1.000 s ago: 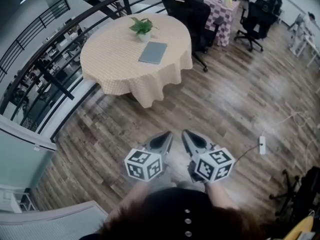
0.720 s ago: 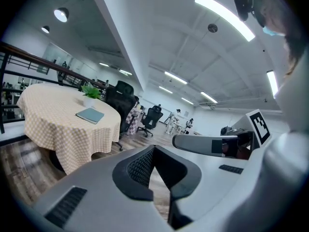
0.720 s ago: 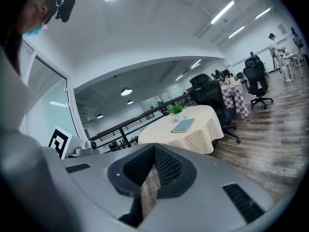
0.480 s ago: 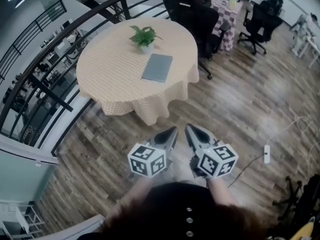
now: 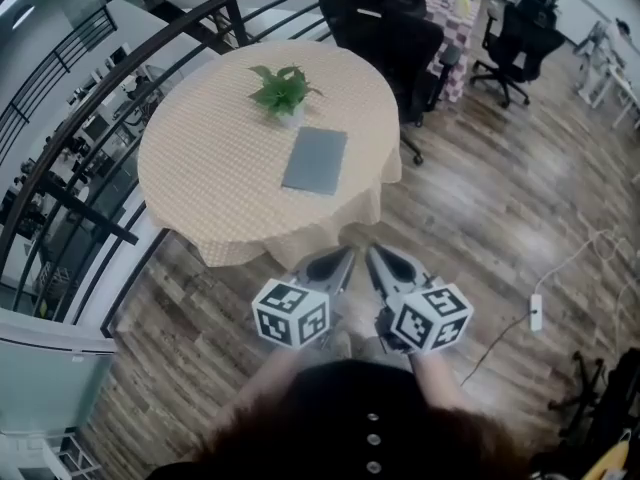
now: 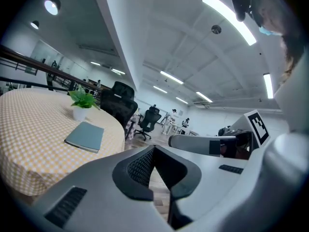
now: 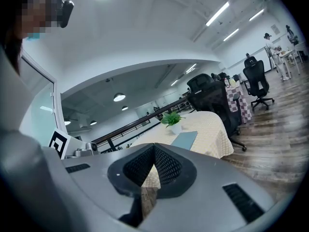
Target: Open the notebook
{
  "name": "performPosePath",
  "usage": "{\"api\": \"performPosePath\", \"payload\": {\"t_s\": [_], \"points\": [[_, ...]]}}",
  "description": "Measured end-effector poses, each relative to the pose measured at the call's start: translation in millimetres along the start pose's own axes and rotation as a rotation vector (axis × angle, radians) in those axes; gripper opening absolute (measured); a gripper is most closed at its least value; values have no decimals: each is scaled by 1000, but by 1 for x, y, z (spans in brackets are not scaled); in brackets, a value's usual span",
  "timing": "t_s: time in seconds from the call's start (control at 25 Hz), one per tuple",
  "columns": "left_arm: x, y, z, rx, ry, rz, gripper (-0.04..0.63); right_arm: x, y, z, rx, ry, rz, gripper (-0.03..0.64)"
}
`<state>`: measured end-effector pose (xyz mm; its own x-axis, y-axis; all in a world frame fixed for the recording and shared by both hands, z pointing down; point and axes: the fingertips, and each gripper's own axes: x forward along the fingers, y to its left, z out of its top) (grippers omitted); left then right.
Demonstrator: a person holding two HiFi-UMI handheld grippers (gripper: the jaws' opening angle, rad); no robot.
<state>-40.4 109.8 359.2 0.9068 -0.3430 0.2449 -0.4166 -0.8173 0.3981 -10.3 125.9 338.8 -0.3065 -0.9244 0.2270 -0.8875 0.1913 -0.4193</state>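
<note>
In the head view, a dark railing (image 5: 90,158) curves along the left edge of the frame. To its right, a round table (image 5: 190,168) with a pale checked cloth fills the upper centre. A potted plant (image 5: 281,91) in a white pot stands on the upper part of the tabletop. The notebook (image 5: 315,160) lies flat just below the plant, clear of the pot. It sits right of the table's middle, and its grey-blue cover is closed.

Below the hem of the cloth, over the wooden floor (image 5: 480,208), both grippers point up the frame toward the table.

- **Left gripper:** the left gripper (image 5: 340,260) is left of centre, and its marker cube (image 5: 291,313) is lower in the frame. In the left gripper view its jaws meet at the tips with nothing between them. The notebook appears at that view's left, well apart from the tips.
- **Right gripper:** the right gripper (image 5: 378,258) sits just beside the left gripper, apart from it, and carries its own marker cube (image 5: 430,318). In the right gripper view its jaws also stand together at the tips and are empty. The notebook appears above them in that view, on the table beyond.

A black office chair (image 5: 395,38) stands at the table's upper right edge. A second chair (image 5: 515,38) stands further right. A white power strip (image 5: 536,313) with a cable lies on the floor at the right.
</note>
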Motion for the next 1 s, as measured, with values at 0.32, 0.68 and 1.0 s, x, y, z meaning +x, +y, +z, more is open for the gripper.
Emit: {"api": "performPosePath", "payload": {"t_s": [0.32, 0.68, 1.0], "points": [[28, 11, -3, -8, 13, 8, 8, 8, -29, 0, 50, -10, -33, 11], [47, 52, 8, -37, 20, 47, 9, 52, -43, 12, 37, 26, 19, 11], [85, 90, 45, -34, 4, 87, 9, 102, -77, 45, -3, 62, 30, 11]]}}
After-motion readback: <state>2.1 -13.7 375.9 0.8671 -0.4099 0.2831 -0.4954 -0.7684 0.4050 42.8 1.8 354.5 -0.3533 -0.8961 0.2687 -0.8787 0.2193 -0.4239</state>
